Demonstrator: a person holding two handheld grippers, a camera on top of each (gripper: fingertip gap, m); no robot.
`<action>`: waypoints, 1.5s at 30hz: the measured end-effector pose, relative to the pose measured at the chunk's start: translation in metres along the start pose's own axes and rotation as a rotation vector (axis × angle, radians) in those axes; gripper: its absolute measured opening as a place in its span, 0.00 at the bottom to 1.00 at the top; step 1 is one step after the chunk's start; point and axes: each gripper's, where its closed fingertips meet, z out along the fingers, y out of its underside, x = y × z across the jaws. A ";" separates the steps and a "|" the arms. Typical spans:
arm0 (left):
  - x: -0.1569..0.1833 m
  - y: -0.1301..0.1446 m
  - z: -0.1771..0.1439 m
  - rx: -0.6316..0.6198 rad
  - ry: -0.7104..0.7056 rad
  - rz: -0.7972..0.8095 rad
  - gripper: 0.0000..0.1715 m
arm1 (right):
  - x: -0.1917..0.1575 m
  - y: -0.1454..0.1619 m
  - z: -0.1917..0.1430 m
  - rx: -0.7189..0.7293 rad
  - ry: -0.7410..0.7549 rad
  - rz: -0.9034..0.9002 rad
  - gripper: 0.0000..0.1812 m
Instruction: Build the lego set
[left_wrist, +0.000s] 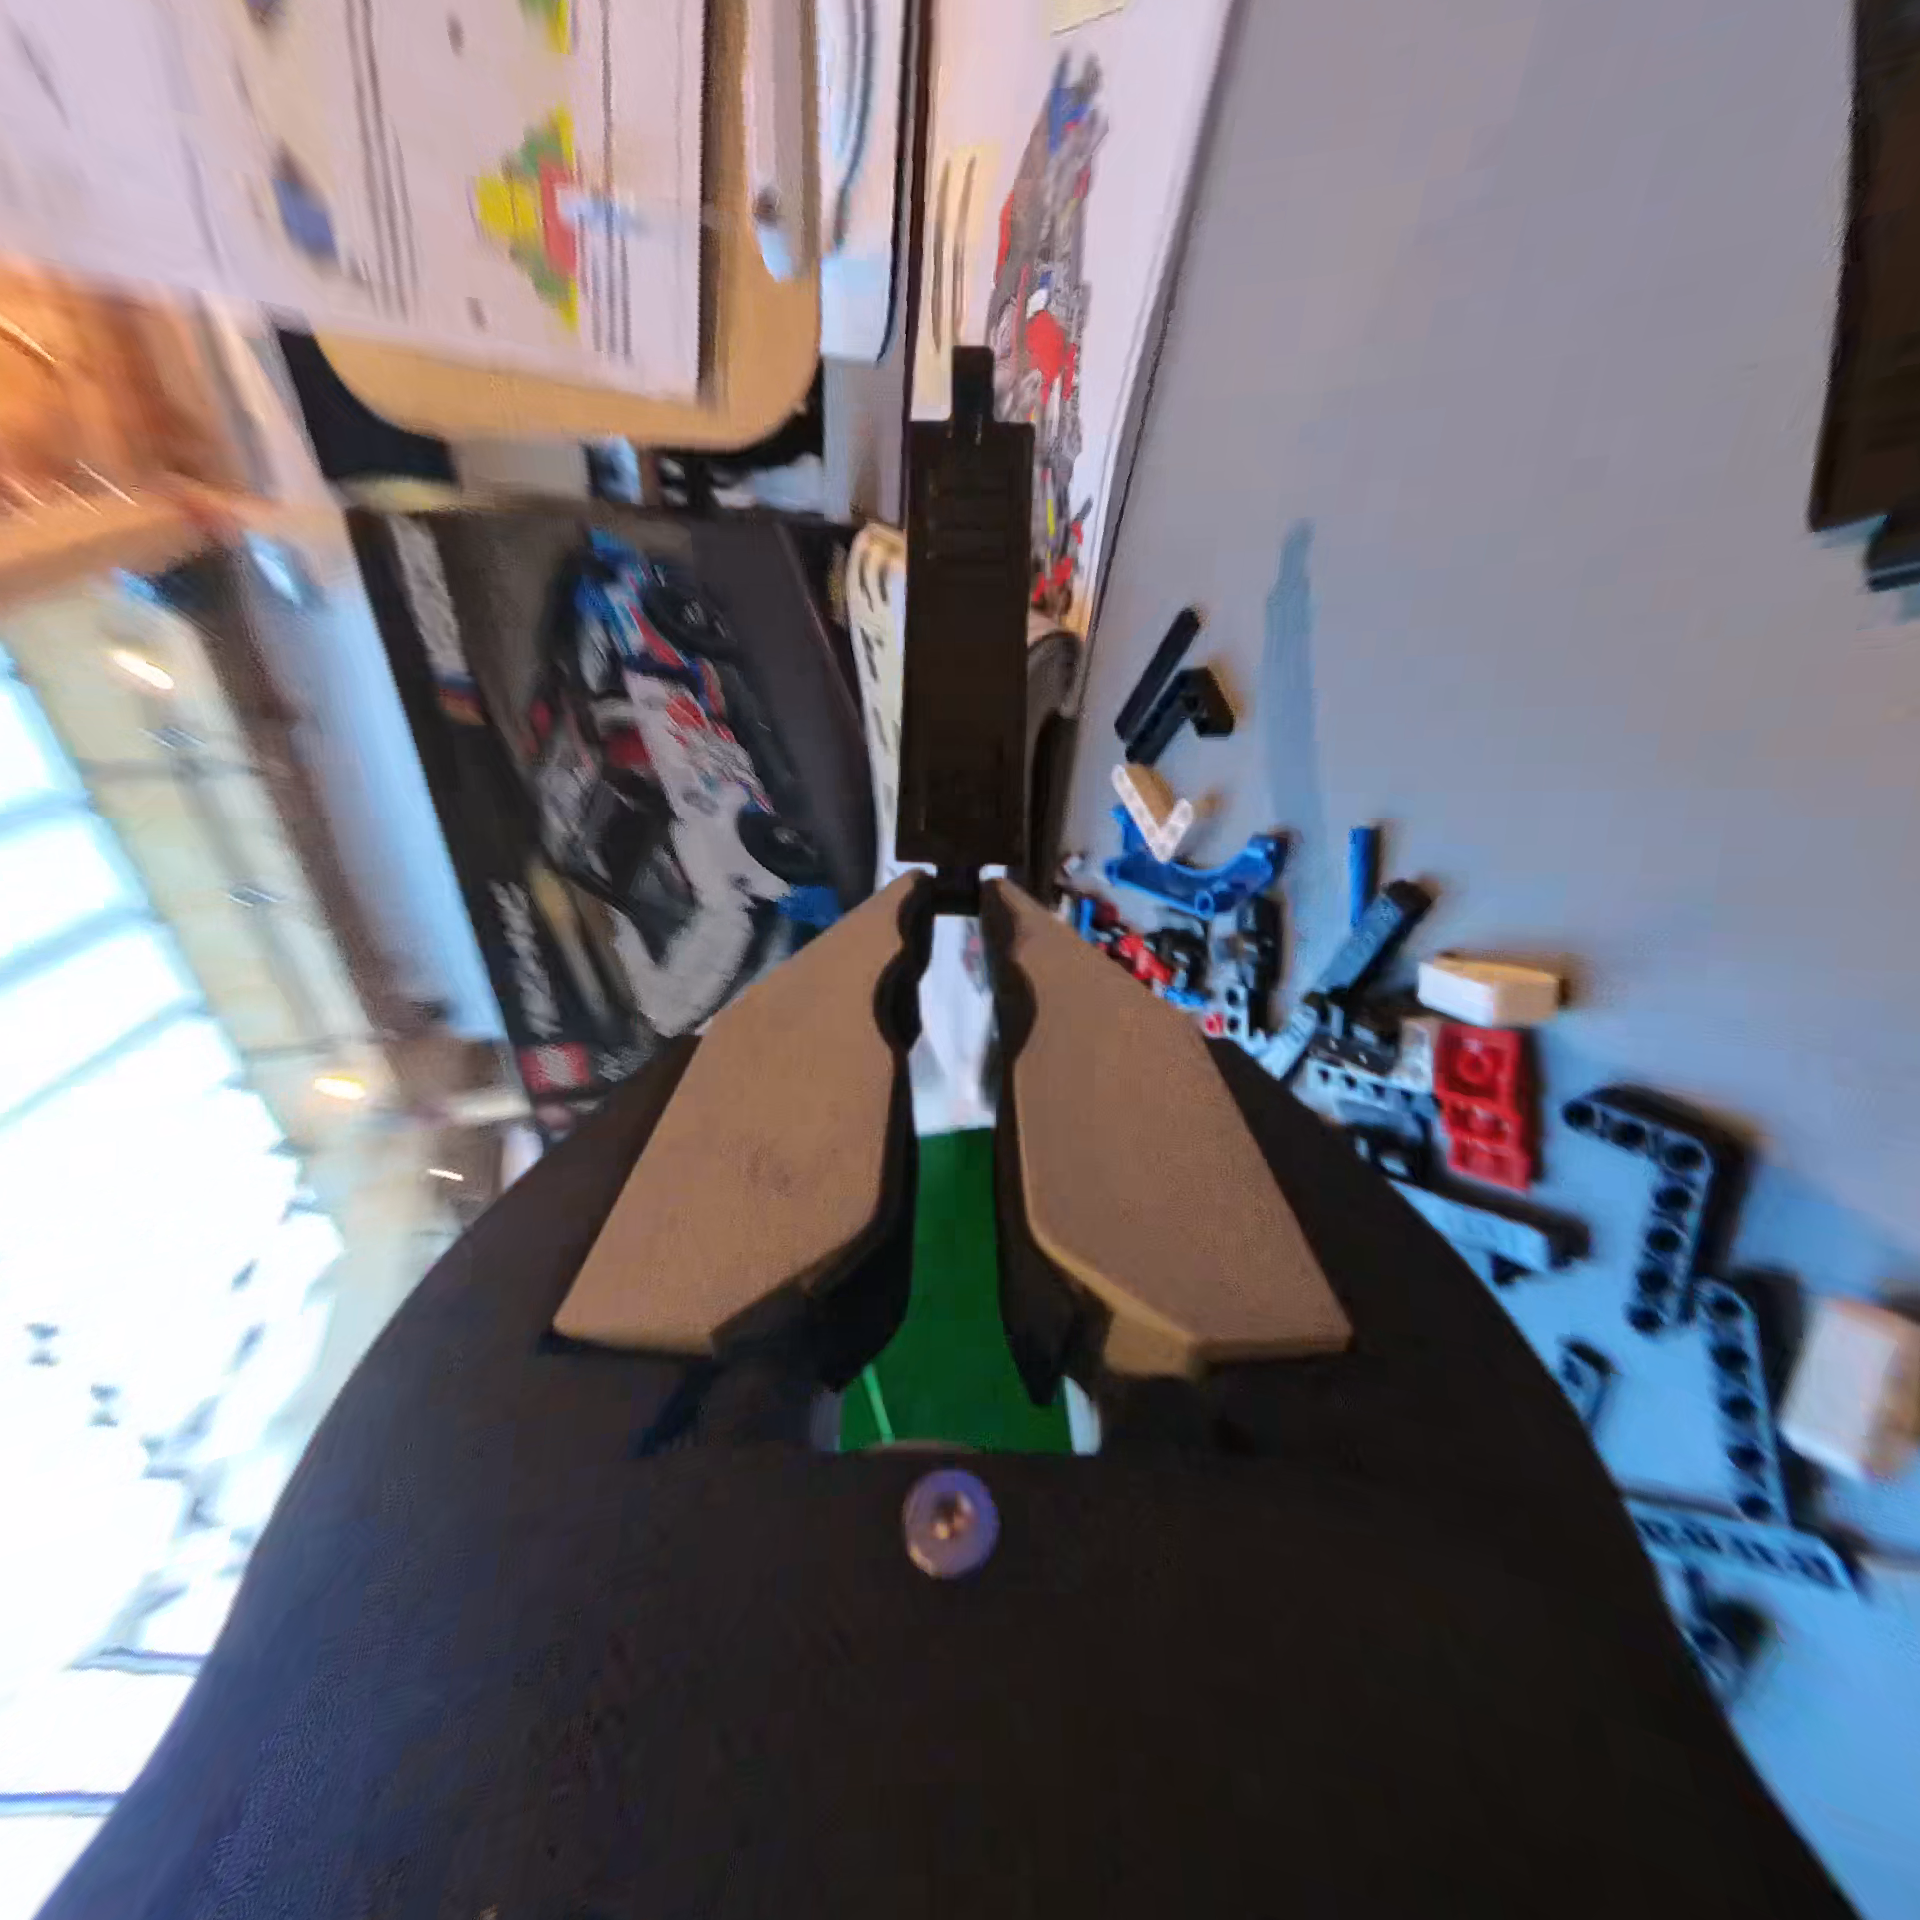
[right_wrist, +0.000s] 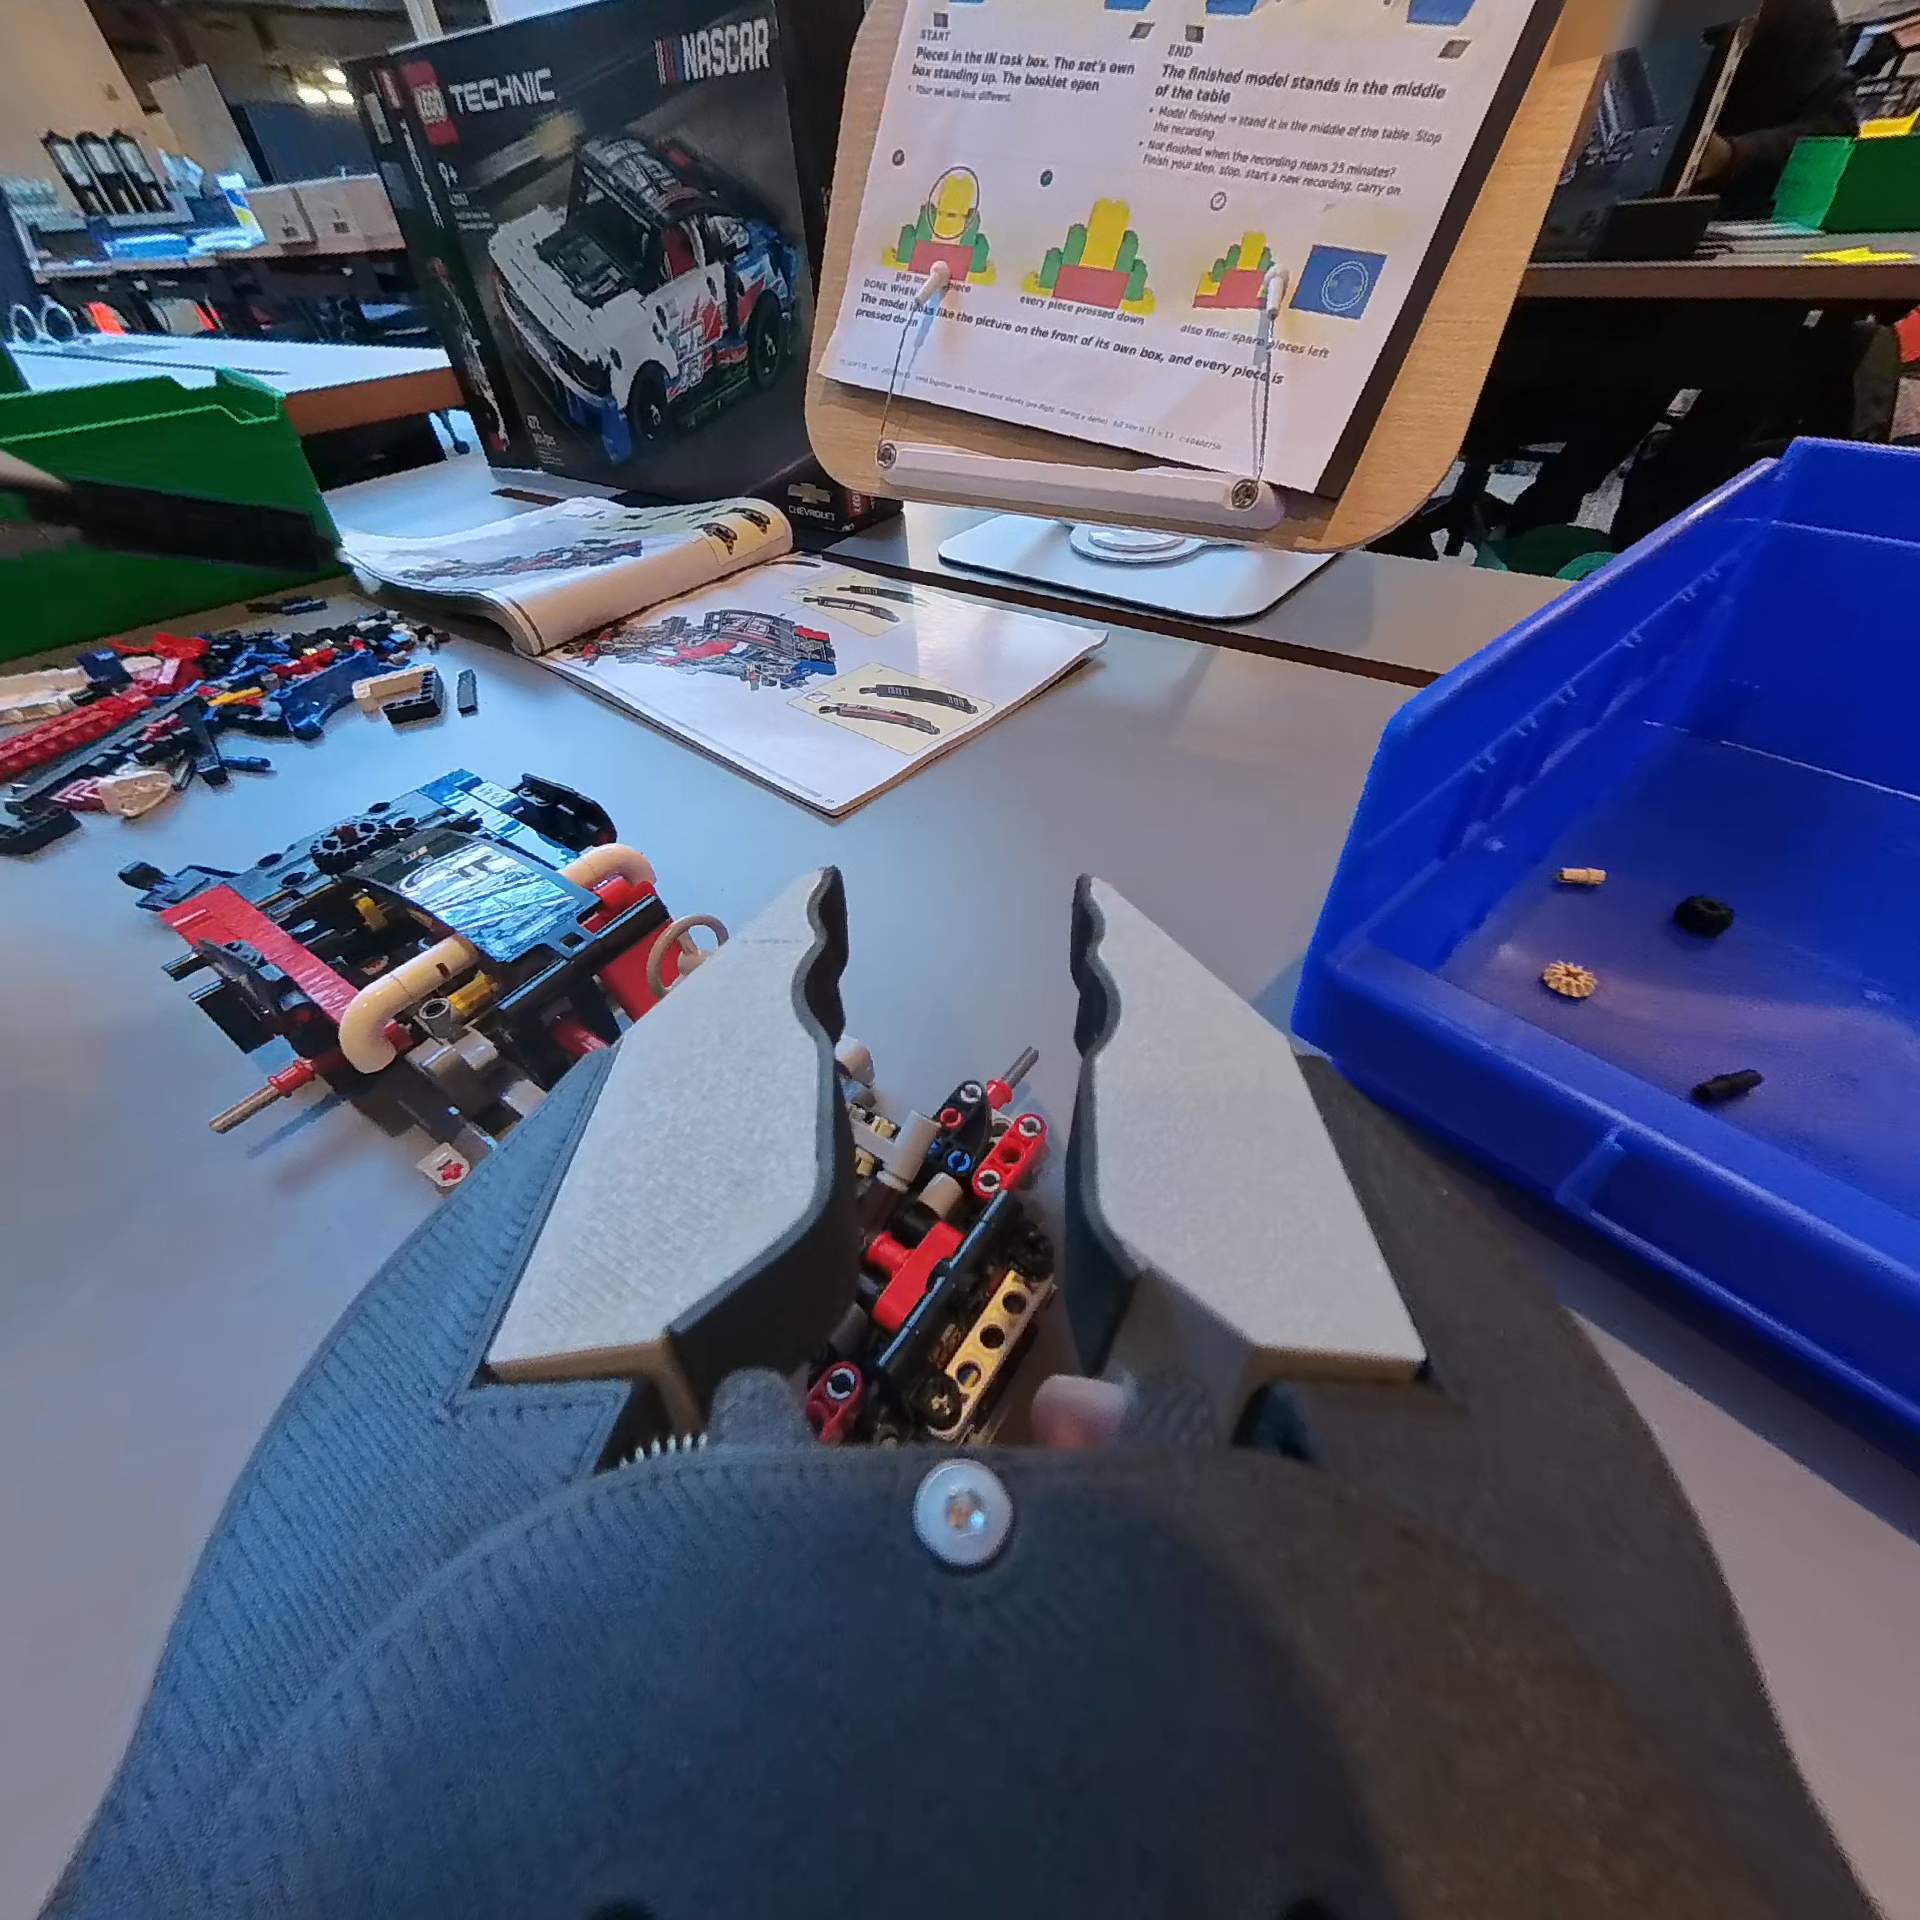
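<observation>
My left gripper (left_wrist: 954, 896) is shut on a long black flat piece (left_wrist: 964, 644) that sticks out past its fingertips; this view is rolled sideways and blurred. Loose lego pieces (left_wrist: 1455, 1049) lie on the grey table to its right. My right gripper (right_wrist: 954, 914) is open, hovering over the table with the partly built car (right_wrist: 416, 966) under and to the left of it. The car's red, black and yellow end (right_wrist: 951, 1236) shows between the fingers, not touched. The left gripper's tip with the black piece enters at the far left of the right wrist view (right_wrist: 156, 525).
A loose-piece pile (right_wrist: 187, 696) lies at the left. The open instruction booklet (right_wrist: 790, 665), the set's box (right_wrist: 603, 239) and a sheet stand (right_wrist: 1143, 270) are behind. A blue bin (right_wrist: 1662, 935) with small parts is at the right, a green bin (right_wrist: 156, 468) at the far left. Some 40 centimetres of space lies between my two pairs of fingers.
</observation>
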 end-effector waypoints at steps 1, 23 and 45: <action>0.009 -0.008 0.006 0.006 -0.019 0.081 0.03 | 0.000 -0.001 -0.001 0.002 -0.001 0.001 0.22; 0.050 -0.042 -0.030 0.163 0.114 0.081 0.17 | -0.001 -0.003 -0.003 0.016 -0.004 0.005 0.22; 0.083 -0.073 -0.077 0.300 0.399 -0.726 0.18 | 0.004 -0.003 -0.003 0.029 0.018 0.013 0.22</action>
